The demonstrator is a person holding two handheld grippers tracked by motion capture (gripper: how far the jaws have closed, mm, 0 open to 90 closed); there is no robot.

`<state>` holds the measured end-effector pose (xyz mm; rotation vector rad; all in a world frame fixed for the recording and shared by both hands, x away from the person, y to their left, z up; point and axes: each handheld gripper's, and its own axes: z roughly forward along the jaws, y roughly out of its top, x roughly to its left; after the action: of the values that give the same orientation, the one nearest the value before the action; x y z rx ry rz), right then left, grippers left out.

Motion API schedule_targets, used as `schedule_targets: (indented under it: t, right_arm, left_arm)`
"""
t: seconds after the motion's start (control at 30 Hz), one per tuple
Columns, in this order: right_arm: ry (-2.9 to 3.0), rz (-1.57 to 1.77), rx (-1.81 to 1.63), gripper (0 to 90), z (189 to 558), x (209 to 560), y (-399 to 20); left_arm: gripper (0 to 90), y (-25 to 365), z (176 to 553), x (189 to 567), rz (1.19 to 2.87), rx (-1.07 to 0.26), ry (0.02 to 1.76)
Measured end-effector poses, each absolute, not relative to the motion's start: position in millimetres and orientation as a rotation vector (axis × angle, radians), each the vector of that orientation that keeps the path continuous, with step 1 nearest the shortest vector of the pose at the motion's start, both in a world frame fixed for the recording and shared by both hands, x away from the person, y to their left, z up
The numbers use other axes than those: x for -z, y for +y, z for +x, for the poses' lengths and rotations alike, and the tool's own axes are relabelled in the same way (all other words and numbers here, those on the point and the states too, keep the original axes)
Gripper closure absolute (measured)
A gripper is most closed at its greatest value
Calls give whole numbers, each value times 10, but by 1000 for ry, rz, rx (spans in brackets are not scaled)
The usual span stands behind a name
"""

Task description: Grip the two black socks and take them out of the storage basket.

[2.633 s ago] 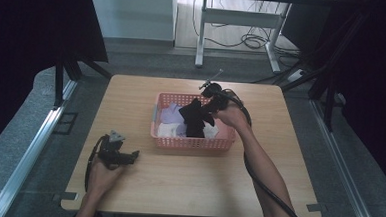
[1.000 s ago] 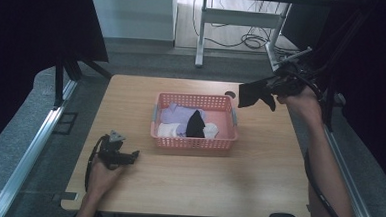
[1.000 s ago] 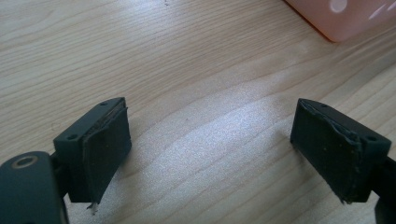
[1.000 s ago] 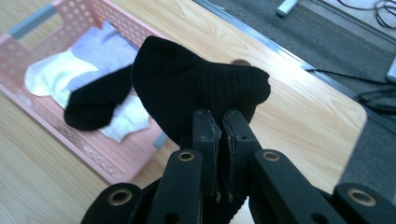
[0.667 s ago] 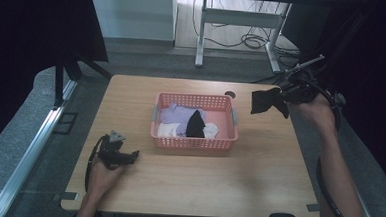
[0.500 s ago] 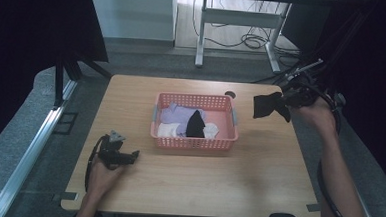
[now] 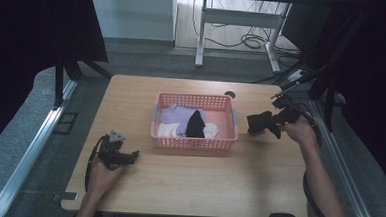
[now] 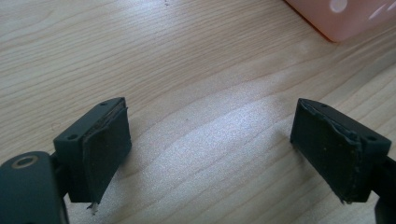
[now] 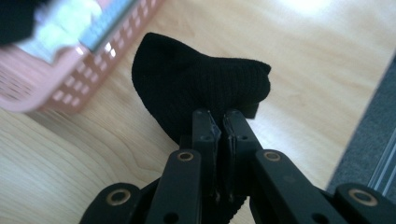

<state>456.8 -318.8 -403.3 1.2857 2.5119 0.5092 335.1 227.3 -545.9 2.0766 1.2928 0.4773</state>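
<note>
Right gripper view: my right gripper (image 9: 217,122) pinches the black sock (image 9: 196,84), dangling ahead over table (image 9: 299,51), right of basket (image 9: 70,88) (left gripper (image 8: 210,140) spread, idle).

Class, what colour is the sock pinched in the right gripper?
Black: the sock in the right gripper shows best in the right gripper view.

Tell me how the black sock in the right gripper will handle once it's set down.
Likely floppy: the black sock droops in folds from the right gripper. Probably light, since a pinched edge carries it. Its ribbed knit should keep it from sliding on the table.
</note>
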Motion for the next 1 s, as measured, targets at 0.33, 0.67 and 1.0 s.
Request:
schedule_targets:
  t: [0.33, 0.67, 1.0]
  right_arm:
    - [2554, 1359, -461, 842, 4600, 4642, -3182]
    - [2593, 1384, -445, 687, 4571, 4788, -3183]
    - [2547, 1346, -498, 436, 4573, 4419, -3137]
  left_arm:
    - [118, 2276, 3351, 5455, 2083, -477, 1291]
    - [118, 2276, 3351, 5456, 2084, -477, 1291]
    - [118, 2272, 3351, 5458, 2077, -477, 1294]
